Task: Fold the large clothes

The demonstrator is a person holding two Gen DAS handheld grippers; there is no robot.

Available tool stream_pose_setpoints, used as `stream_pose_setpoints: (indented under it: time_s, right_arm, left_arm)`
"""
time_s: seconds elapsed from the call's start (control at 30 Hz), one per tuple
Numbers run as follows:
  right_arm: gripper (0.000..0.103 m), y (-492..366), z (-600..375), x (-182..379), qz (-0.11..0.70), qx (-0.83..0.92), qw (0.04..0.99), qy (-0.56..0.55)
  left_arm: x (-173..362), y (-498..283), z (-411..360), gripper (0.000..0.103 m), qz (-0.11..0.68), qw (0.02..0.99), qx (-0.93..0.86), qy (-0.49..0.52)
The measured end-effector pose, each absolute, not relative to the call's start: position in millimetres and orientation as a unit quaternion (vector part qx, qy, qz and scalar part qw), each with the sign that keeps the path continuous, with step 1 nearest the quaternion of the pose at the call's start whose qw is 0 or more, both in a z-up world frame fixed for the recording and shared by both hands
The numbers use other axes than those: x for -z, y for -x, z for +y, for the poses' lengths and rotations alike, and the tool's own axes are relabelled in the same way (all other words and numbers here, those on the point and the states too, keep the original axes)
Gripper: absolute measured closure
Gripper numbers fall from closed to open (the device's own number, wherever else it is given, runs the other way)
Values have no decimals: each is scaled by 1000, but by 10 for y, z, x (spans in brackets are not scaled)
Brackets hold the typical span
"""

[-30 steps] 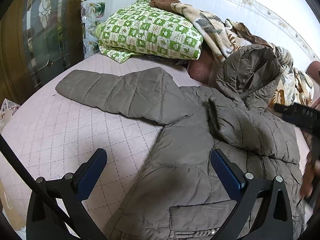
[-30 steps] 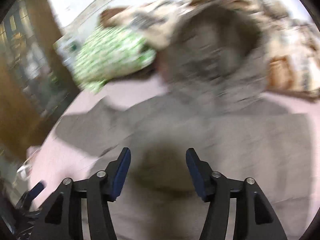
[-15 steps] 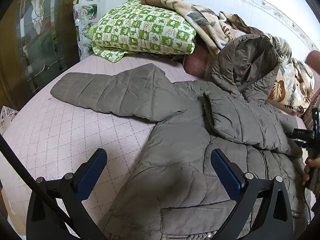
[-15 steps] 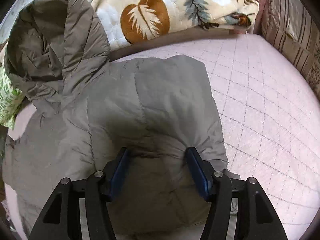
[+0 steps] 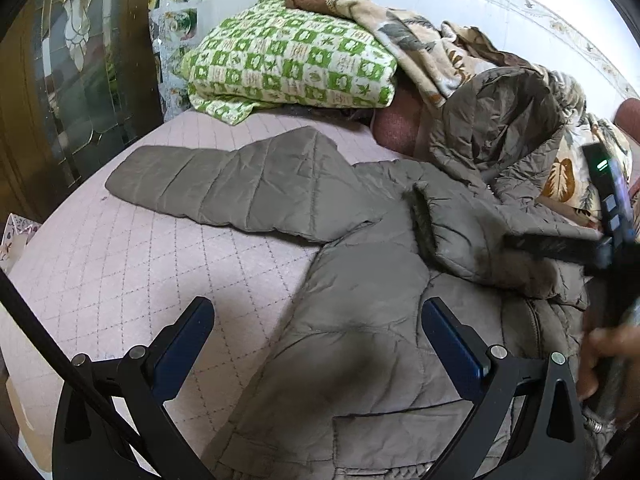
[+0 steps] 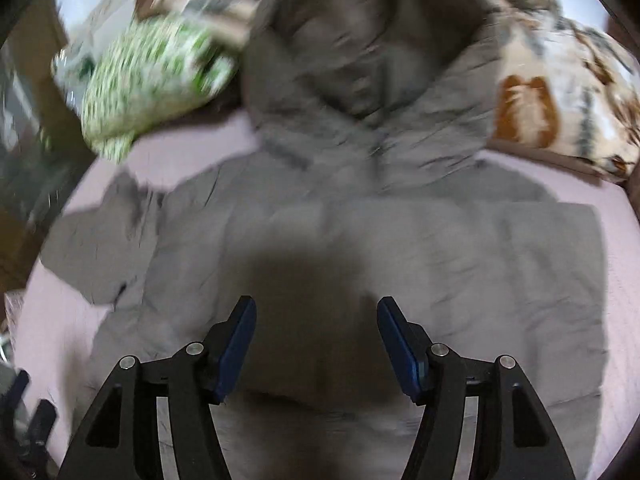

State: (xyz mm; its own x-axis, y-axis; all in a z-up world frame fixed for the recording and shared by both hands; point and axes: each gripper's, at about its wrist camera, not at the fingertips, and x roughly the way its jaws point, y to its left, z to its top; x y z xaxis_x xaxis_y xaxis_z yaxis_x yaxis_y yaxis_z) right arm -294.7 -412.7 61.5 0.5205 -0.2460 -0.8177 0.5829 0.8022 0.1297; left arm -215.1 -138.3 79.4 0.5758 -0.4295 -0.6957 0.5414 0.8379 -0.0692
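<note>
A grey-brown quilted hooded jacket [image 5: 360,288] lies flat on a pink quilted bed [image 5: 120,264]. Its left sleeve [image 5: 224,188] stretches out to the left; the right sleeve [image 5: 480,232] lies folded across the chest. The hood [image 5: 500,120] rests against the bedding at the back. My left gripper [image 5: 316,332] is open and empty, hovering over the jacket's lower left side. My right gripper [image 6: 316,328] is open and empty above the middle of the jacket [image 6: 360,240]; that view is blurred. The right gripper's body also shows at the right edge of the left wrist view [image 5: 608,216].
A green-and-white checked pillow [image 5: 292,64] and a leaf-print blanket [image 5: 432,52] are piled at the head of the bed. A wooden door with patterned glass [image 5: 72,60] stands at the left. The blanket also shows in the right wrist view [image 6: 560,92].
My right gripper has let go of the folded sleeve, pulled back and swung to face the whole jacket. My left gripper has barely moved.
</note>
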Motion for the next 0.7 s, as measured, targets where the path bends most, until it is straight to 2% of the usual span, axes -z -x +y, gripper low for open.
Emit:
stream_pose_setpoints:
  time_s: [0.17, 0.27, 0.47, 0.57, 0.6, 0.7]
  right_arm:
    - [31, 2781, -4008, -284, 463, 248, 829, -191]
    - [31, 2906, -3989, -466, 452, 233, 833, -217]
    - [31, 3561, -3628, -1124, 376, 192, 881, -214]
    - [25, 4005, -3442, -1314, 346, 174, 896, -216]
    - [21, 4181, -3390, -1345, 334, 171, 902, -214]
    - [19, 4567, -3272, -1332, 322, 177, 913, -178]
  left_arm:
    - [-790, 2106, -1357, 0, 376, 882, 275, -75]
    - [-806, 2100, -1345, 0, 377, 880, 279, -72]
    - [-840, 2115, -1313, 0, 379, 879, 282, -66]
    - [-818, 2112, -1301, 0, 385, 876, 283, -67]
    - [-808, 2113, -1291, 0, 384, 877, 279, -71]
    - [-784, 2102, -1262, 0, 382, 881, 269, -80]
